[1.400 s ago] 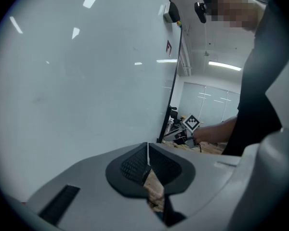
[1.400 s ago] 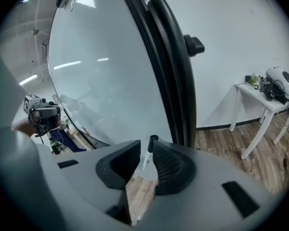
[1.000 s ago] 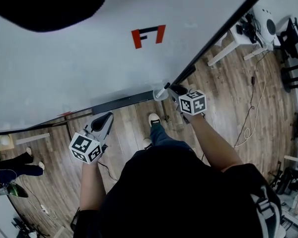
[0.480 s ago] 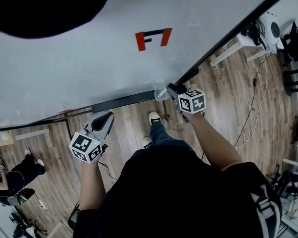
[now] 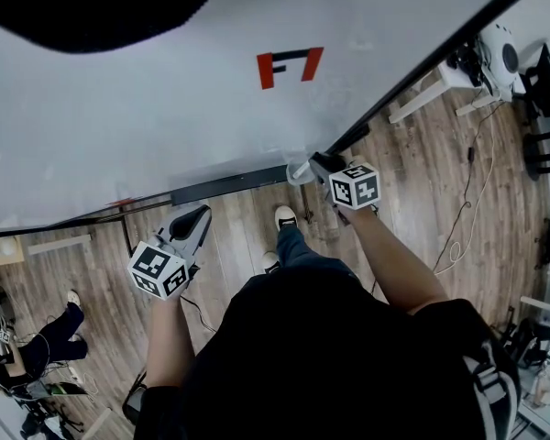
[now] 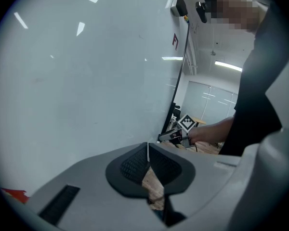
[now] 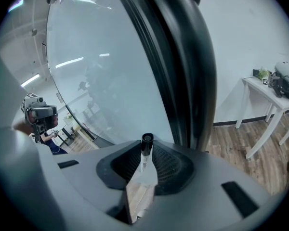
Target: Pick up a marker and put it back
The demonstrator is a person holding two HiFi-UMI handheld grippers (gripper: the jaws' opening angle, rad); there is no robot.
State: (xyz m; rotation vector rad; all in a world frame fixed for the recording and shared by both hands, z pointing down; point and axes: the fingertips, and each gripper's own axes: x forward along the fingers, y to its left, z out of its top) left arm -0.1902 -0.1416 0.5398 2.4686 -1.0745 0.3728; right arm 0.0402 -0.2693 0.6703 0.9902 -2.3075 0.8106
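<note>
In the right gripper view a white marker (image 7: pixel 143 166) with a black cap stands between the pads of my right gripper (image 7: pixel 144 154). Its jaws have just been closing and now press on the marker. In the head view that gripper (image 5: pixel 313 165) holds the marker (image 5: pixel 298 170) at the lower right corner of the whiteboard (image 5: pixel 165 108). My left gripper (image 5: pixel 189 226) hangs lower left, away from the board, its pads (image 6: pixel 135 163) shut together with nothing between them. From the left gripper view the right gripper (image 6: pixel 176 135) shows far off by the board's edge.
The board's black frame (image 5: pixel 422 58) runs up to the right, and a dark ledge (image 5: pixel 225 189) lies along its bottom. A red and black mark (image 5: pixel 289 65) sits on the board. A white table (image 5: pixel 440 71) and cables (image 5: pixel 463 218) are at the right. A bystander (image 5: pixel 27 360) is at the lower left.
The right gripper and the marker stay by the board's lower corner. The left gripper has not moved. The bystander at the lower left has shifted further down the view.
</note>
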